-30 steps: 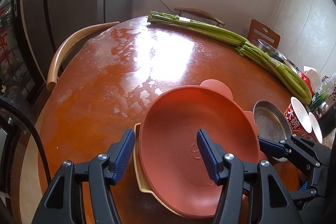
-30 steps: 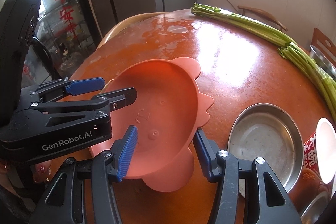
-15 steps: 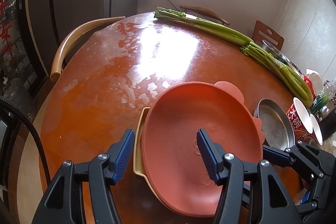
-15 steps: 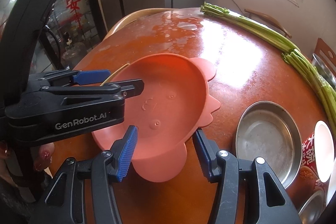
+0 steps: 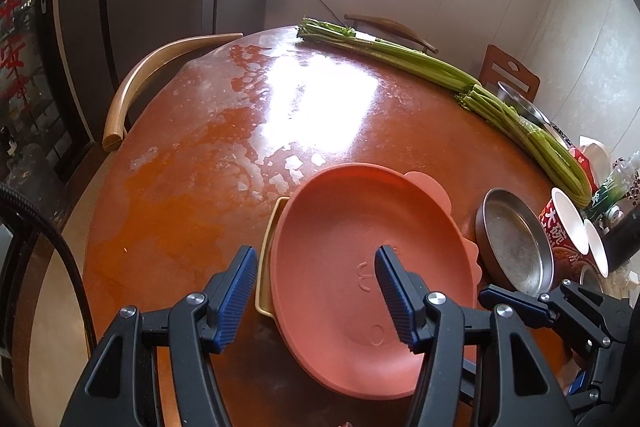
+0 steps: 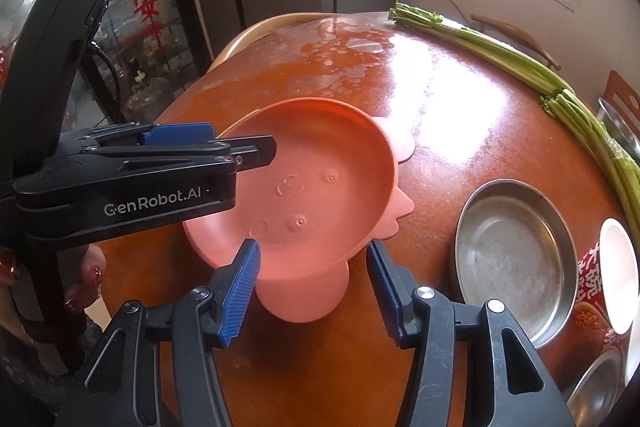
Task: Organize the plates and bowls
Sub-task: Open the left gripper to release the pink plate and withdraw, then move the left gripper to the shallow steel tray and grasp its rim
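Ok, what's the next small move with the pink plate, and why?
Probably ease the left gripper back off the rim. The pink plate already lies on the yellow plate, and the left jaws stand open astride its rim, pressing nothing, so there seems little left to hold.

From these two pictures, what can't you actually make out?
- Yellow dish, left view: mostly hidden under the pink plate.
- Steel bowl, right view: cut off by the picture edge, behind the celery.
- Cup lettering: partly cut off.
- Whether either gripper pinches the plate: unclear.
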### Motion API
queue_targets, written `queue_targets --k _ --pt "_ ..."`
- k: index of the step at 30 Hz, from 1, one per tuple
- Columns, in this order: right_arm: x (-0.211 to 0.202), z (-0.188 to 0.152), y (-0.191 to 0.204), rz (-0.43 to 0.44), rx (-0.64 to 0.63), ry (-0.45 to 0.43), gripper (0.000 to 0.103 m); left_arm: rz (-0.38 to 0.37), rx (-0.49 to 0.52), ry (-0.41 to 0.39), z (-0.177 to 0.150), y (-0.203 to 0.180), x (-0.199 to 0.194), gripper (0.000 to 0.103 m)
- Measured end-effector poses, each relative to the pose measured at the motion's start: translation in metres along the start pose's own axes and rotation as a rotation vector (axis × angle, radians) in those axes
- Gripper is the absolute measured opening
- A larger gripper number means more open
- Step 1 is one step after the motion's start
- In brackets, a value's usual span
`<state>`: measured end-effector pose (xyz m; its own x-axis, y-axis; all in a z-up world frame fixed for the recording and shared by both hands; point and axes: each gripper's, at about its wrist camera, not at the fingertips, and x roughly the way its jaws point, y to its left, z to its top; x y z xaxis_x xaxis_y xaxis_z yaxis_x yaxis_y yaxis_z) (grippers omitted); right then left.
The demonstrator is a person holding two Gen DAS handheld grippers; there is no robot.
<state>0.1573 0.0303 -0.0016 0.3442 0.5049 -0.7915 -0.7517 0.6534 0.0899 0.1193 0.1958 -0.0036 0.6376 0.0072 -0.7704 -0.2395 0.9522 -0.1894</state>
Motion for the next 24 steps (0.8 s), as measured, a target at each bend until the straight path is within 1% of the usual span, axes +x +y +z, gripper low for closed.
queue_targets --k 5,12,19,24 --pt "-0.008 -0.004 -0.004 -0.004 0.015 -0.005 0.057 0.002 0.011 -0.004 0.000 -0.005 -0.007 0.061" --pt "-0.028 -0.010 -0.011 0.007 0.050 -0.041 0.057 0.013 0.035 -0.035 0.000 -0.015 -0.024 0.061" --pt "-0.053 -0.019 -0.022 -0.001 0.078 -0.079 0.057 0.020 0.082 -0.051 -0.001 -0.038 -0.038 0.061" --pt "-0.074 -0.028 -0.040 -0.012 0.110 -0.113 0.058 0.017 0.115 -0.061 0.001 -0.059 -0.046 0.061"
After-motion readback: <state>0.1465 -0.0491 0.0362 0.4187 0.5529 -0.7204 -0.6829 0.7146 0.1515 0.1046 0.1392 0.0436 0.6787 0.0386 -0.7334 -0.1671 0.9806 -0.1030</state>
